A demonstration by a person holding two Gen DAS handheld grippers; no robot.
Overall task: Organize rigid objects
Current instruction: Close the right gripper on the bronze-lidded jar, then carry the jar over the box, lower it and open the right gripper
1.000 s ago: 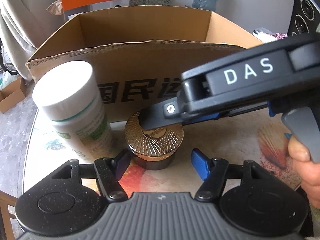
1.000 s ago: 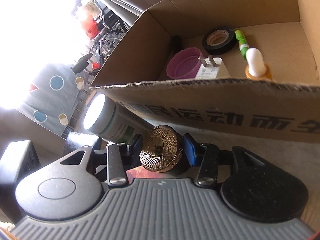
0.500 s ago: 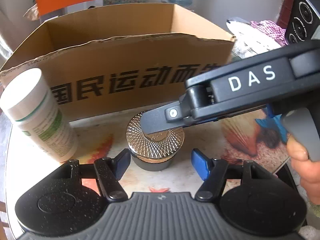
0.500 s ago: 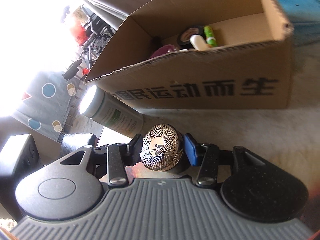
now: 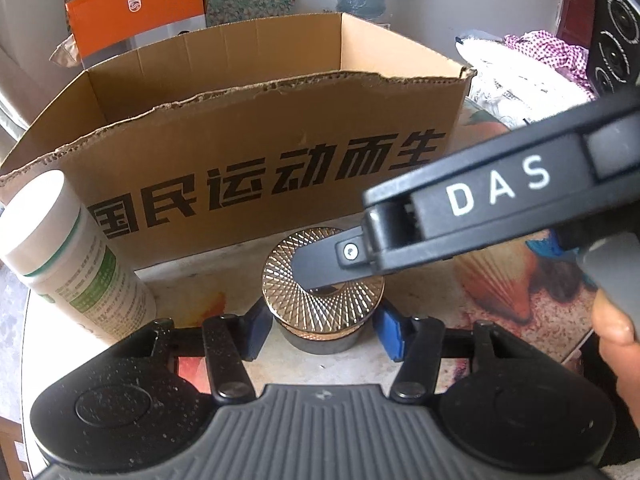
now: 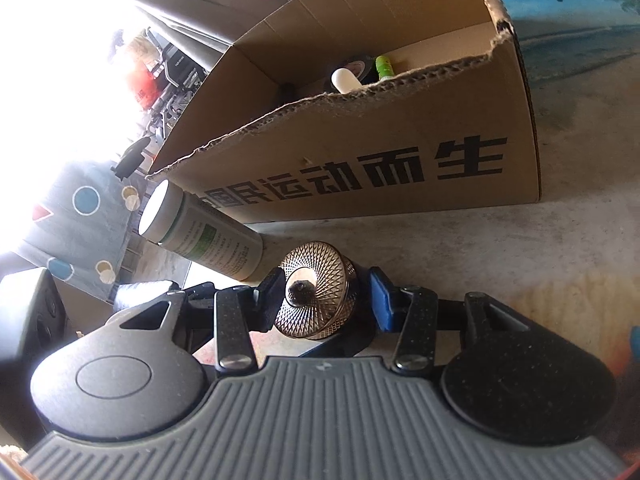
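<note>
A dark jar with a ribbed gold lid [image 5: 322, 294] stands on the table in front of the cardboard box [image 5: 256, 160]. My left gripper [image 5: 320, 330] is open, its blue pads on either side of the jar without touching it. My right gripper [image 6: 324, 300] comes in from the right and brackets the jar [image 6: 316, 290]; its left pad touches the lid and a small gap shows at the right pad. A white and green bottle [image 5: 76, 264] stands to the left; it also shows in the right wrist view [image 6: 200, 236].
The box [image 6: 400, 140] holds a tape roll, a green tube and a white-capped item [image 6: 346, 80]. An orange carton [image 5: 136, 20] and a water jug stand behind it. A black speaker [image 5: 616, 36] and cloth are at the right. The table [image 6: 520, 248] has a printed top.
Both grippers and the jar have come down and back from the box. The right gripper's jaws have widened: the gold-lidded jar, gripped before, now stands on the table with a gap at one pad.
</note>
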